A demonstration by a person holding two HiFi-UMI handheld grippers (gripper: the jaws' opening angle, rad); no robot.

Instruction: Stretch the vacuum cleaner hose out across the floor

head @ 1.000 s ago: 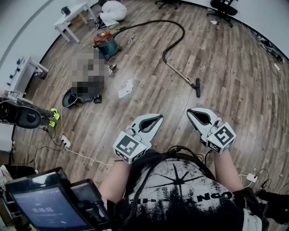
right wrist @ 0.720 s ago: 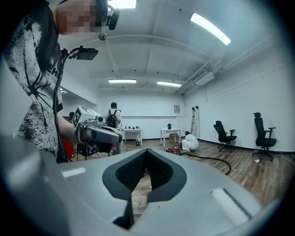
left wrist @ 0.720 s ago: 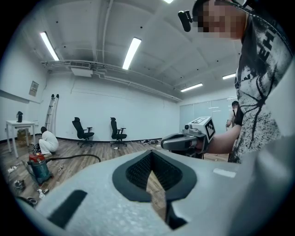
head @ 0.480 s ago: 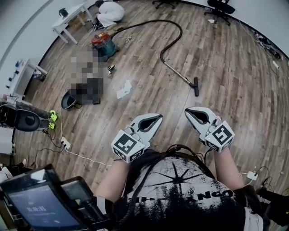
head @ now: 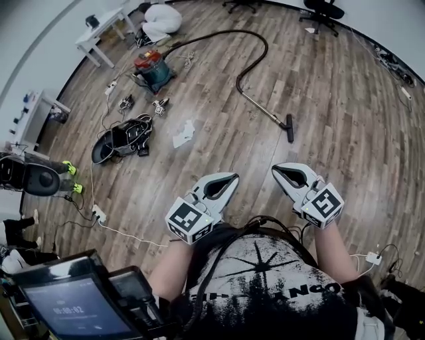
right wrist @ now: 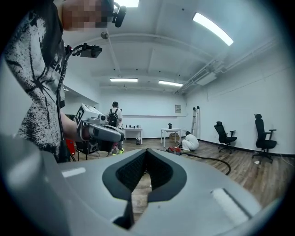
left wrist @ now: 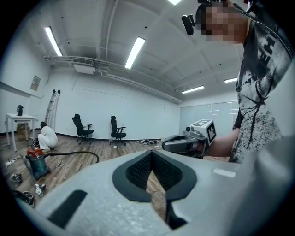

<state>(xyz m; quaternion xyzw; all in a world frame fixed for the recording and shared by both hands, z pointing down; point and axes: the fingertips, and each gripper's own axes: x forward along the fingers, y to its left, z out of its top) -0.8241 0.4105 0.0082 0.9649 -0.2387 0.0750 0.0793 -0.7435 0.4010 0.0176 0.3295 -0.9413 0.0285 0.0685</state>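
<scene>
A red and teal vacuum cleaner [head: 152, 69] stands on the wood floor at the far upper left. Its black hose [head: 255, 46] arcs right and back down into a metal wand ending in a black floor nozzle [head: 289, 128]. The left gripper [head: 229, 178] and right gripper [head: 279, 169] are held side by side close to the person's chest, well short of the nozzle. Both are shut with nothing between the jaws. The vacuum cleaner [left wrist: 35, 162] and hose [left wrist: 76, 155] also show low at the left of the left gripper view; in the right gripper view the hose [right wrist: 214, 161] crosses the floor.
A black bag with cables [head: 123, 141], a sheet of paper [head: 184, 132] and small tools lie left of centre. A white table [head: 106, 28] and a crouching person [head: 161, 18] are at the top left. Office chairs [head: 325, 14] stand far off. A power strip [head: 98, 214] and cords lie at the left.
The head view has shifted slightly; both grippers dropped a little in the frame and stay shut. The hose and vacuum cleaner have not moved.
</scene>
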